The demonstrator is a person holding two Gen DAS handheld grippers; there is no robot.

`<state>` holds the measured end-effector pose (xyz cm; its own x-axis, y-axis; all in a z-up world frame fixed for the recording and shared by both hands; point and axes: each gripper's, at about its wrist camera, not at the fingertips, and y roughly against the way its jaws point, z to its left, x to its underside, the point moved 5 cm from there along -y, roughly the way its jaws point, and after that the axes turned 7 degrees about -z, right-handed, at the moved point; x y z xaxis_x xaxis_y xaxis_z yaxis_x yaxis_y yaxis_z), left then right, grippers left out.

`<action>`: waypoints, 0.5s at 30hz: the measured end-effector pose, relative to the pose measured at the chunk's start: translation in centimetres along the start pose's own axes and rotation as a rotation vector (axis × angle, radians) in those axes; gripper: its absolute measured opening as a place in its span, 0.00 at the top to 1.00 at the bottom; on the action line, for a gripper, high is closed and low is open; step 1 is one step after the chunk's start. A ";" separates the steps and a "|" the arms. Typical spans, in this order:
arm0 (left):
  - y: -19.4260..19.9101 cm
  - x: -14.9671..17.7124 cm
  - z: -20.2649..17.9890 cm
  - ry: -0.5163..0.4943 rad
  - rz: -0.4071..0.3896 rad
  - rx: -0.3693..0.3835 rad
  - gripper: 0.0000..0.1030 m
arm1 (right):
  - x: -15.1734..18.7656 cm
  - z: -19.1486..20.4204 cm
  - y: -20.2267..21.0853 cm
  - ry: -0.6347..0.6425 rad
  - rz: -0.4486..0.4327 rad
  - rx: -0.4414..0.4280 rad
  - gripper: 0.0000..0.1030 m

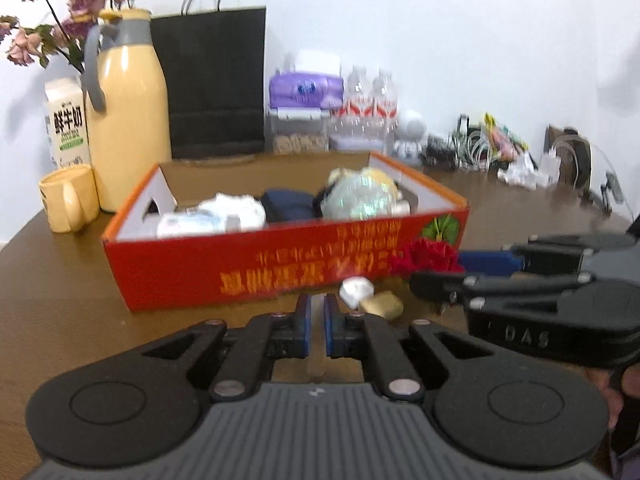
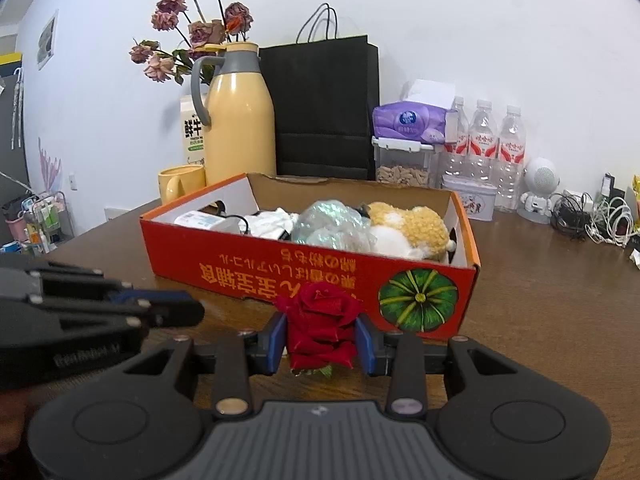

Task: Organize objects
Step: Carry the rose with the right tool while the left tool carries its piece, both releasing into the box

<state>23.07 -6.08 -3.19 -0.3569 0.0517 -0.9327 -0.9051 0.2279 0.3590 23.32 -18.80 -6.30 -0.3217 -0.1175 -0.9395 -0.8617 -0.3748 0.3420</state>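
Pinched between the blue pads of the right gripper (image 2: pixel 321 338), low centre of its view, a red rose (image 2: pixel 320 326) sits just before the red box (image 2: pixel 248 268). Only the left view shows the left gripper (image 1: pixel 318 326) pressed together on nothing, pointing at a white piece (image 1: pixel 356 290) and a gold piece (image 1: pixel 382 305) on the table (image 1: pixel 60 300).

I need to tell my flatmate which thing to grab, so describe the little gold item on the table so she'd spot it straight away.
Find the long red cardboard box in the middle of the brown table. In front of its printed long side lie two small loose things, close together. Hers is the squat gold-coloured one, to the right of the white lump.
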 end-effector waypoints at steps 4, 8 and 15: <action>0.3 -2.5 0.5 -0.002 -0.058 -0.005 0.93 | -1.6 0.5 0.3 0.029 -0.041 -0.016 0.65; 0.3 -5.4 0.9 -0.012 -0.127 -0.016 0.93 | -4.2 0.7 0.2 0.050 -0.093 -0.021 0.65; -1.6 -9.7 2.7 0.033 -0.213 -0.056 0.93 | -9.2 0.4 -2.2 0.085 -0.160 -0.001 0.65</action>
<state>28.62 -4.34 5.16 -0.1629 -0.0239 -0.9864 -0.9720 0.1755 0.1563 28.00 -16.50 1.59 -0.1465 -0.1333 -0.9802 -0.8989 -0.3957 0.1882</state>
